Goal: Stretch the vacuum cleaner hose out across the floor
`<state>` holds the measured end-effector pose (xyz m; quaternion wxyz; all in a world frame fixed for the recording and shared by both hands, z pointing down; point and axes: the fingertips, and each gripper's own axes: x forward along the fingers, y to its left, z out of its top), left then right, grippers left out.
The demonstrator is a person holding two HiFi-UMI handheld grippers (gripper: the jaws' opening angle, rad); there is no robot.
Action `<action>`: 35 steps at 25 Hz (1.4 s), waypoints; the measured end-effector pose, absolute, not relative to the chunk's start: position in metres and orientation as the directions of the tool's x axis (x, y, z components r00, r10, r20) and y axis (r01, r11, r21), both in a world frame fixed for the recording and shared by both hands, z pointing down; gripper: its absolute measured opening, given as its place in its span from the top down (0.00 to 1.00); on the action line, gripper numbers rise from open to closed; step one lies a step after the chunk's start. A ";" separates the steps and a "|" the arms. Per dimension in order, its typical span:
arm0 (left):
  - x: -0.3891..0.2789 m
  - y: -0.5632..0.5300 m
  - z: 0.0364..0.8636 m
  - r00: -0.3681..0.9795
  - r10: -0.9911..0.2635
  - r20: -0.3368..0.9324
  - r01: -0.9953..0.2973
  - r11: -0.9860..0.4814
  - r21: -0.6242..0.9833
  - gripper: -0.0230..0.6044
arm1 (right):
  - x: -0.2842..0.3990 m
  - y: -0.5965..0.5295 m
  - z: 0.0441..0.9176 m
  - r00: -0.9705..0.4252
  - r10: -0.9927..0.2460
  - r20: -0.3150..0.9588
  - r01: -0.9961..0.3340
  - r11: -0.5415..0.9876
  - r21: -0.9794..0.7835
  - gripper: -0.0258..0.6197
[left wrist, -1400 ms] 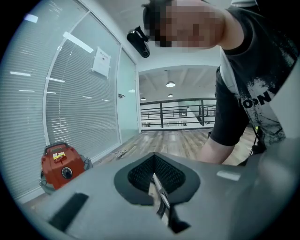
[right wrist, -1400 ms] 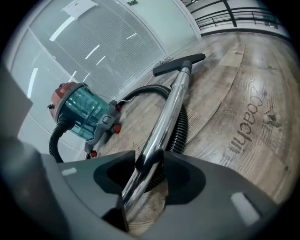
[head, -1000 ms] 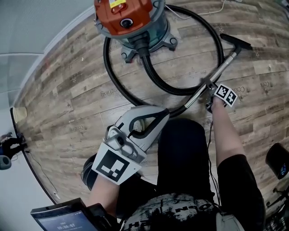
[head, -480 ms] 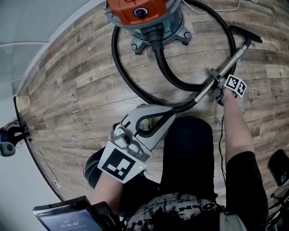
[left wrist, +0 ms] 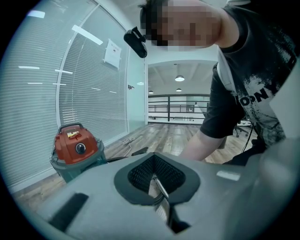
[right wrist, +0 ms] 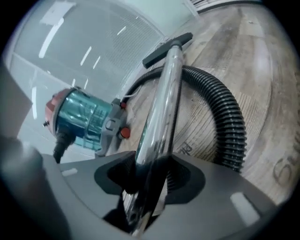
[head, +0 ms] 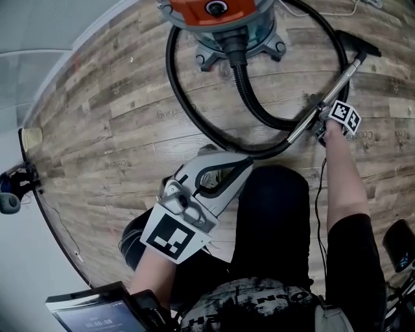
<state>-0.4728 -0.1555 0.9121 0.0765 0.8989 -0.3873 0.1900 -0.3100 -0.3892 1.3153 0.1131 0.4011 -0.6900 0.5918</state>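
Note:
The orange-topped vacuum cleaner stands at the top of the head view. Its black ribbed hose curls in loops on the wood floor. The hose ends in a shiny metal wand with a black nozzle. My right gripper is at the wand's lower part. Its jaws are closing, and the pads meet the tube on both sides. My left gripper is shut and empty, held up in front of the person's body.
A glass wall with blinds runs along the left. A white cord lies behind the vacuum. The person's dark trousers fill the lower middle. A screen device sits at bottom left and a black object at right.
The head view has tilted, so the vacuum and wand sit higher and further right in frame. My right gripper stays on the wand. My left gripper has barely moved.

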 end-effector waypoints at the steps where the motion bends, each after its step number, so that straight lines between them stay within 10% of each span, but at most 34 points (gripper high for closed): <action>1: -0.473 -0.156 0.912 0.629 -0.667 0.399 -0.724 -0.689 -0.010 0.96 | -0.308 -0.389 1.310 -0.669 -0.460 0.585 -0.642 -0.040 -0.766 0.67; 13: -0.468 -0.149 0.919 0.628 -0.657 0.416 -0.712 -0.701 -0.032 0.96 | -0.298 -0.381 1.239 -0.642 -0.756 0.128 -0.271 0.068 -0.960 0.72; 28: -0.434 -0.167 0.907 0.678 -0.625 0.387 -0.662 -0.748 -0.048 0.96 | -0.317 -0.353 1.002 -0.738 -0.620 -0.268 -0.248 0.618 -0.746 0.72; 35: -0.391 -0.195 0.914 0.725 -0.563 0.397 -0.616 -0.788 0.008 0.65 | -0.342 -0.310 0.873 -0.776 -0.477 -0.413 -0.165 0.785 -0.597 0.72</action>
